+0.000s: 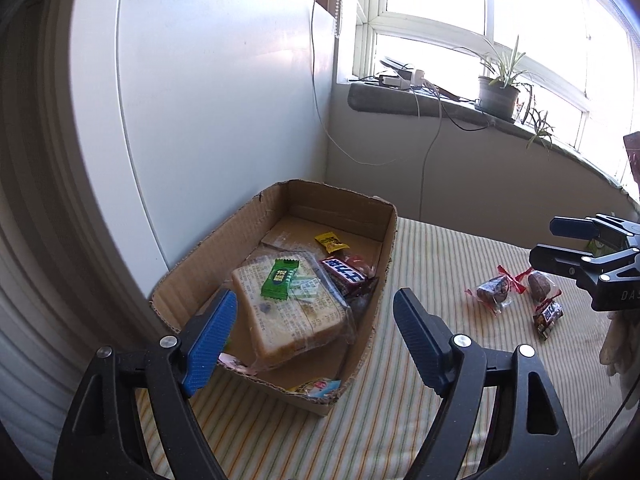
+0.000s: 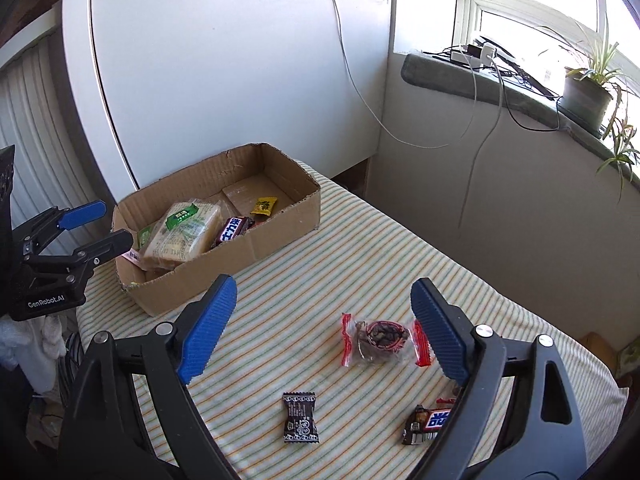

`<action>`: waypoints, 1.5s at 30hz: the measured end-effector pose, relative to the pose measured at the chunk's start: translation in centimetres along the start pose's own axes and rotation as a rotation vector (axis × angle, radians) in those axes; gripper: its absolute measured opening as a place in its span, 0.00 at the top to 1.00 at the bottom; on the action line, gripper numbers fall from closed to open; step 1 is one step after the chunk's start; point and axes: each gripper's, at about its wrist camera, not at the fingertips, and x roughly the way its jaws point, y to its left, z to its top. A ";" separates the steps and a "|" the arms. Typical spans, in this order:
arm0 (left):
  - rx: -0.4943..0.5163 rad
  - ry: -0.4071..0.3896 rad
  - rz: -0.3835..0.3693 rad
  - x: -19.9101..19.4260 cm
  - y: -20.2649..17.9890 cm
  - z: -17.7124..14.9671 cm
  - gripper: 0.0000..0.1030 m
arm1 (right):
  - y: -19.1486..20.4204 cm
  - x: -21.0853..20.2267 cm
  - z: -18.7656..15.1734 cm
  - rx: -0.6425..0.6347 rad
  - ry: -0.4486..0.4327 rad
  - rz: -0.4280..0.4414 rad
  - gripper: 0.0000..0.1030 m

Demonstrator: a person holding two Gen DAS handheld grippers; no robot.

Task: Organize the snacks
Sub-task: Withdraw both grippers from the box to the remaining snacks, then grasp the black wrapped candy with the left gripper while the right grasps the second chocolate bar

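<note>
An open cardboard box point(image 1: 362, 216) point(image 2: 280, 226) sits on the striped table and holds a wrapped bread pack point(image 1: 292, 312) point(image 2: 184, 236), a green candy point(image 1: 280, 278), a yellow candy point(image 1: 330, 242) point(image 2: 264, 205) and a chocolate bar point(image 1: 344, 274) point(image 2: 234, 230). My left gripper point(image 1: 314, 338) point(image 2: 102, 224) is open and empty over the box's near end. My right gripper point(image 2: 322, 328) point(image 1: 556, 242) is open and empty above the loose snacks: a red-ended clear packet point(image 2: 380, 338) point(image 1: 494, 290), a dark candy point(image 2: 301, 418) and a small chocolate bar point(image 2: 426, 424) point(image 1: 548, 316).
The table wears a striped cloth point(image 2: 360, 248). A white panel point(image 2: 224, 72) stands behind the box. A windowsill point(image 2: 480, 84) with cables, a charger and a potted plant point(image 2: 588, 92) runs along the right. A second clear packet point(image 1: 540, 286) lies beside the first.
</note>
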 end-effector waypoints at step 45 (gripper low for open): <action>0.137 0.315 -0.348 6.2 -16.5 -6.6 0.43 | -11.3 5.1 -10.7 0.393 0.251 -0.190 0.41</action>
